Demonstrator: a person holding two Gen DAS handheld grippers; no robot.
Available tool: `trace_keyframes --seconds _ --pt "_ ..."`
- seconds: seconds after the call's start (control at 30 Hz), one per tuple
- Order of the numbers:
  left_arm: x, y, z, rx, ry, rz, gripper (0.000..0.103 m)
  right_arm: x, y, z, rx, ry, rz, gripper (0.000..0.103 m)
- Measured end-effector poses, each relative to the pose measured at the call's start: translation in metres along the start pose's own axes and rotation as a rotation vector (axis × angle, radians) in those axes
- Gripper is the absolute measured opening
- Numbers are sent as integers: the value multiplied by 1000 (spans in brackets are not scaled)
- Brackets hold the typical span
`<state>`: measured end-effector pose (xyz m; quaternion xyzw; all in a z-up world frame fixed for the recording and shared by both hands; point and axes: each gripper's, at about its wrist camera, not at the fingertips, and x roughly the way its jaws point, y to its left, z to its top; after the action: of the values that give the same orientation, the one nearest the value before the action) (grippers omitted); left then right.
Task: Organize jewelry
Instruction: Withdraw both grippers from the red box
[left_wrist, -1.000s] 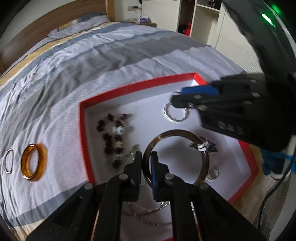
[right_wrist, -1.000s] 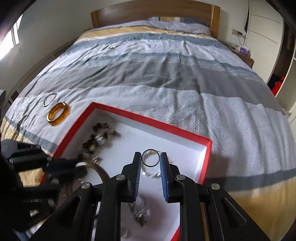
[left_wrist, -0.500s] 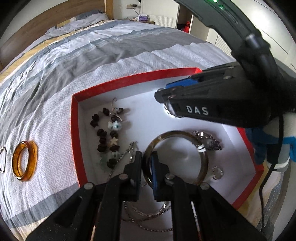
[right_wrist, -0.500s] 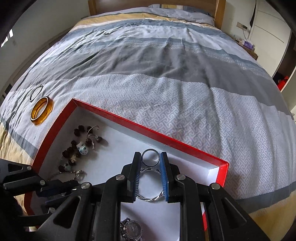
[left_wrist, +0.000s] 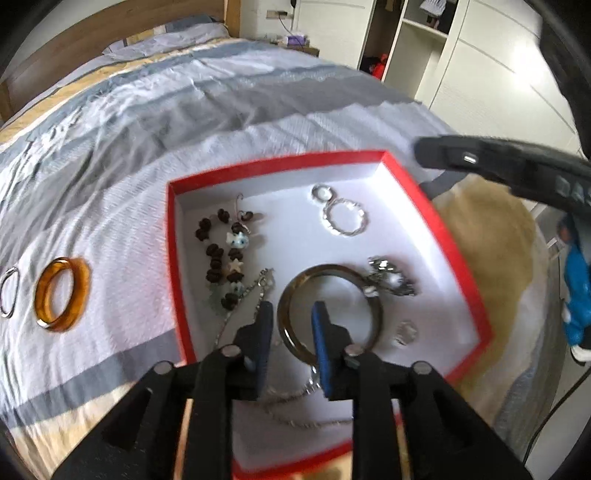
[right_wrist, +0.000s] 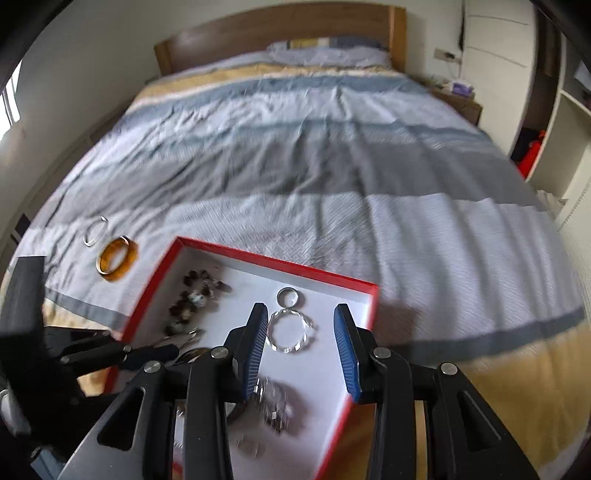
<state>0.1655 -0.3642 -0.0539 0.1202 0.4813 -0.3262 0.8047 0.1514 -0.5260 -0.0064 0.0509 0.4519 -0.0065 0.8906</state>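
Red-walled, white-floored box (left_wrist: 439, 229) on a striped bed (left_wrist: 155, 122), left wrist view: the left tongs (left_wrist: 293, 334) stand apart, having just been opening, their blue pads straddling the near rim of a dark bangle (left_wrist: 328, 308) that lies flat on the box floor; neither pad presses on it. Also in the box are a dark bead bracelet (left_wrist: 221, 258), a small silver ring (left_wrist: 320, 192) touching a twisted silver hoop (left_wrist: 345, 218), a watch (left_wrist: 391, 280), a small clear piece (left_wrist: 404, 332) and a chain (left_wrist: 295, 406). On the bedcover, left of the box, lie an amber bangle (left_wrist: 61, 293) and a thin metal ring (left_wrist: 8, 291). Right wrist view: the right tongs (right_wrist: 301, 347), likewise just opened, hang apart above the twisted silver hoop (right_wrist: 291, 330) and small silver ring (right_wrist: 289, 295), holding nothing. Only this view shows the headboard (right_wrist: 280, 33) in full; the dark bangle is largely hidden behind its tongs, and the watch is blurred.
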Motion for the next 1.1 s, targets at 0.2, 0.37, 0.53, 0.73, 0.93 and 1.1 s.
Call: trace_keyframes --seconds 0.2,0.37,0.53,0.73,0.93,1.1 --pt "-62 -12 -23 31 -55 -17 32 -73 8 -30 43 -64 -24 46" --pt "-110 -9 -68 71 -71 54 32 -113 30 -63 42 -79 -27 49" --pt "-158 15 -113 -5 -90 135 32 -144 56 -93 46 -94 -17 49" --pt "-216 45 -155 -110 -159 237 36 -172 99 -117 9 -118 6 49" --pt "-276 62 -190 -191 -250 341 42 -191 144 -135 -26 -136 49 49" --pt "-309 64 -212 -224 -327 413 45 -200 184 -143 -85 -153 81 49"
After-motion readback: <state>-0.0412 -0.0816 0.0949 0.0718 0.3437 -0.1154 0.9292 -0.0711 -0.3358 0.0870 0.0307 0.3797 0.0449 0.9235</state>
